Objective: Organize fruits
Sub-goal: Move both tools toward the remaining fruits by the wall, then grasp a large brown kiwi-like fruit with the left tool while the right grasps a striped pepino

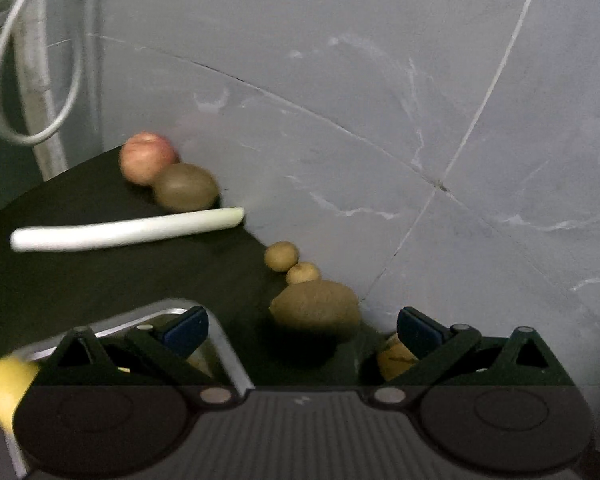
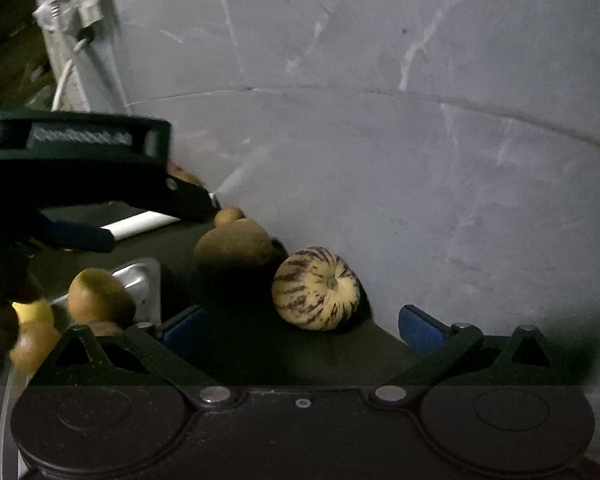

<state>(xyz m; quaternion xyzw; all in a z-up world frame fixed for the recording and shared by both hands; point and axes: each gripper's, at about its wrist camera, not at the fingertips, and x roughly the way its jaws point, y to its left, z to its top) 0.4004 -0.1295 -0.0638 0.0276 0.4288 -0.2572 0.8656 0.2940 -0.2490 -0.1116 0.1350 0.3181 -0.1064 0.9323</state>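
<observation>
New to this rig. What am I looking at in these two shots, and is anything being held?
No robot here: a person carries a hand-held gripper in each hand, each with a fisheye camera looking forward along its two blue-tipped fingers.

Left wrist view: the left hand-held gripper is open and empty. On the dark table, along the grey wall, lie an apple, a kiwi, a leek, two small brown fruits and a larger brown fruit. A metal tray sits at lower left.

Right wrist view: the right hand-held gripper is also open and empty, facing a striped melon. The black shape at left is the other gripper.
</observation>
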